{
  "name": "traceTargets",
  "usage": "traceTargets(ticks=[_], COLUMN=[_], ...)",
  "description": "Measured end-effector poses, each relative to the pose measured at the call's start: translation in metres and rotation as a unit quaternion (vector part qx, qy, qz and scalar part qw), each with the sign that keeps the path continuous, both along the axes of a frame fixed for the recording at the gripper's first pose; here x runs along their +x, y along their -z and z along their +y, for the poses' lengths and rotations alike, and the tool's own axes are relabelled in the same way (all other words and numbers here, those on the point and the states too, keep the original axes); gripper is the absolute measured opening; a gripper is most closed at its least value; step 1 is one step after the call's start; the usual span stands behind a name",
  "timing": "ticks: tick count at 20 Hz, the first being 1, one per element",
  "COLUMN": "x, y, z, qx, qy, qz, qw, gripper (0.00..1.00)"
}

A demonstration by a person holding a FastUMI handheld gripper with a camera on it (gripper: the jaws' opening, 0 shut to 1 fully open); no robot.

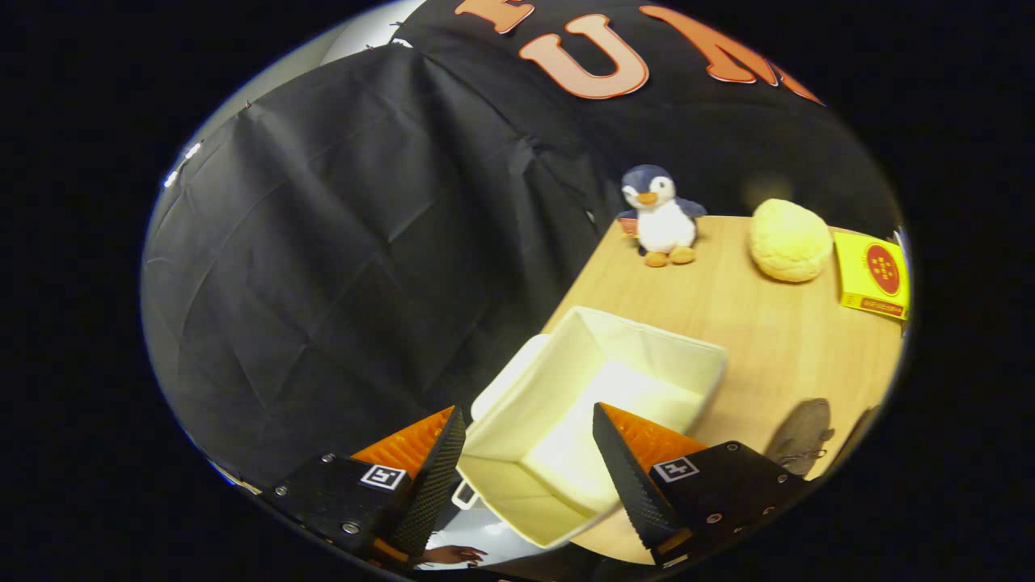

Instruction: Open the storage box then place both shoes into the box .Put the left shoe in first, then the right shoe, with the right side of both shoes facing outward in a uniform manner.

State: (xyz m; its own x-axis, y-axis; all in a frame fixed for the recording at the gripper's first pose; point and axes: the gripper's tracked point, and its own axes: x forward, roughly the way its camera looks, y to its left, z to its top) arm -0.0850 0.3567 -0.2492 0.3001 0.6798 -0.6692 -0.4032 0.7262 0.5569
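Above the desk [776, 339], we hold our tongs [525, 453] open and empty over the storage box [598, 404]. Its lid seems off, ready for a shoe [800, 432] lying beside it.

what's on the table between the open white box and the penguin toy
Nothing: bare wooden table between the white fabric storage box and the plush penguin, in the gripper view. The open fingers hold nothing.

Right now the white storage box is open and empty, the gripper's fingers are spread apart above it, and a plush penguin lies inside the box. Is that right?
Not quite. The gripper view shows the plush penguin standing on the wooden table beyond the storage box, not inside it. The box is open and empty, and the gripper is spread open above it.
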Motion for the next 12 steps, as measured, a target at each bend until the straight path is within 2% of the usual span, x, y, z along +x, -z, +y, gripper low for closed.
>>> traceTargets(ticks=[4,8,12], x=[0.003,-0.011,-0.028], y=[0.043,0.085,0.122], z=[-0.078,-0.162,-0.211], qx=[-0.075,-0.147,-0.189], qy=[0.036,0.064,0.085], qz=[-0.014,-0.012,0.0], qw=[0.996,0.987,0.978], gripper=[0.97,0.97,0.95])
